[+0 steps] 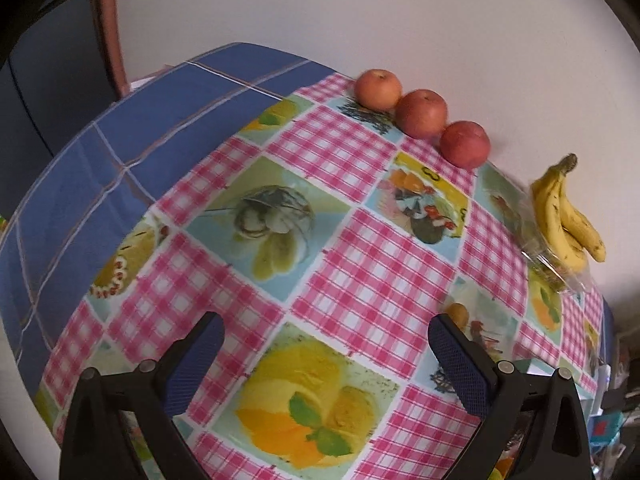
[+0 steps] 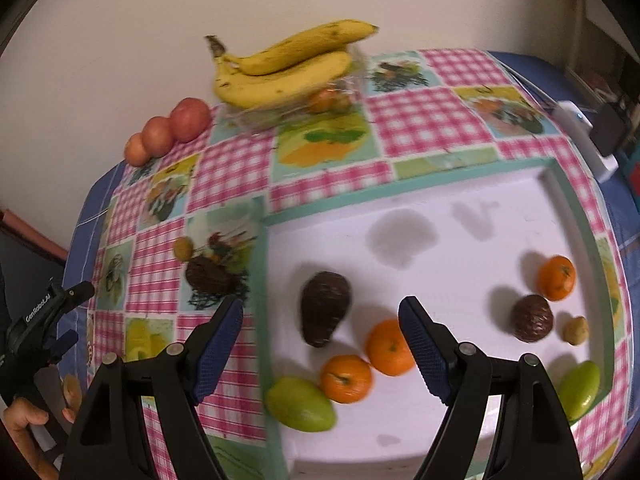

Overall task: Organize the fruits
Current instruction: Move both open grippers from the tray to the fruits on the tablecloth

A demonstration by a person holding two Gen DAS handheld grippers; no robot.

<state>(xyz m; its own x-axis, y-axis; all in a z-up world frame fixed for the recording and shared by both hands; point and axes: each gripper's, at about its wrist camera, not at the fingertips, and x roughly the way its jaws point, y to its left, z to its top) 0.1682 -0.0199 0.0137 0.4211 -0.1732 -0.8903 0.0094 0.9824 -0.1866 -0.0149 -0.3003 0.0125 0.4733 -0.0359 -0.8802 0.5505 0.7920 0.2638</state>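
Bananas [image 2: 280, 70]: laid on a clear container at the back of the counter [image 1: 360, 264] by the wall, long axis running along the wall, stems pointed toward the apples.
Apples [image 1: 422, 114]: three lined up against the wall, side by side.
Avocado [image 2: 325, 307]: laid in the white tray [image 2: 460, 216], narrow end pointed toward the camera.
Left tongs [image 1: 326, 338]: held apart over bare tablecloth, nothing between them.
Right tongs [image 2: 320, 320]: held apart above the tray's left part, nothing gripped.
Right view only: tray with oranges [image 2: 390, 347], green fruits, a second avocado beside the tray.
Left view only: blue cloth beyond the checks.
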